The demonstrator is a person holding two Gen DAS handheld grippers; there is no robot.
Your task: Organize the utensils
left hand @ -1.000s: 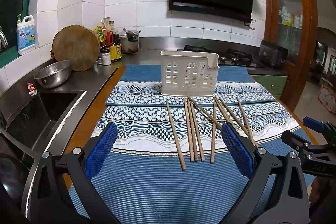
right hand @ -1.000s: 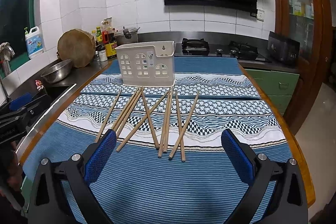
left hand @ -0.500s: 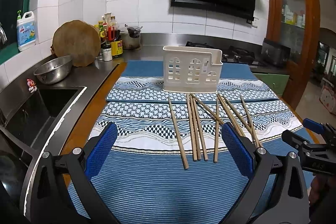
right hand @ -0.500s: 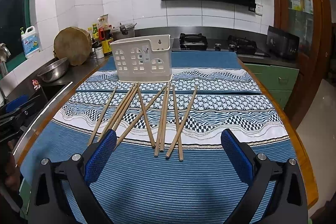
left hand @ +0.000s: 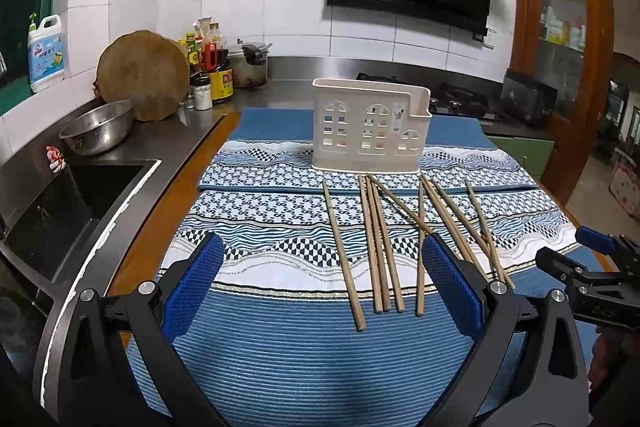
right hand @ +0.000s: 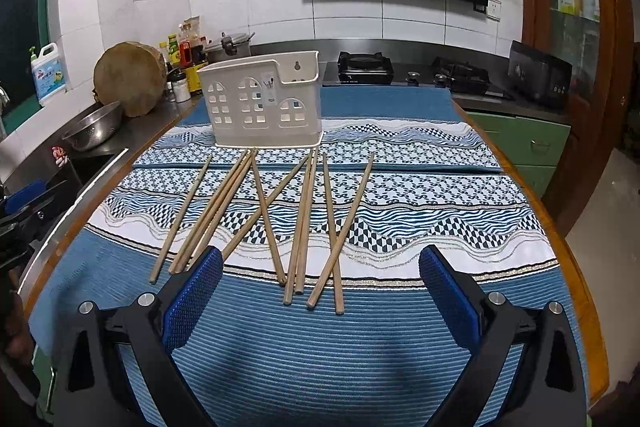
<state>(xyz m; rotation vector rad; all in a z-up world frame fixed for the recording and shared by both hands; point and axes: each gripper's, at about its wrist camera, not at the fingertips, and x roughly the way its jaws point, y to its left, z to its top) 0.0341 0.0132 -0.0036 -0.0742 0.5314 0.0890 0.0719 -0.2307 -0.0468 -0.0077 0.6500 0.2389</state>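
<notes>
Blue patterned cloth (left hand: 280, 347) covers the bench. Loose chopsticks (left hand: 376, 247) lie just before the white holder (left hand: 370, 131). Left tongs (left hand: 322, 287) and right tongs (right hand: 320, 291) both gape wide, holding nothing.

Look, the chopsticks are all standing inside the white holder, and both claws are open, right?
Not quite. The chopsticks lie flat on the mat in front of the holder, as the right wrist view shows. Both claws, left and right, are open.
</notes>
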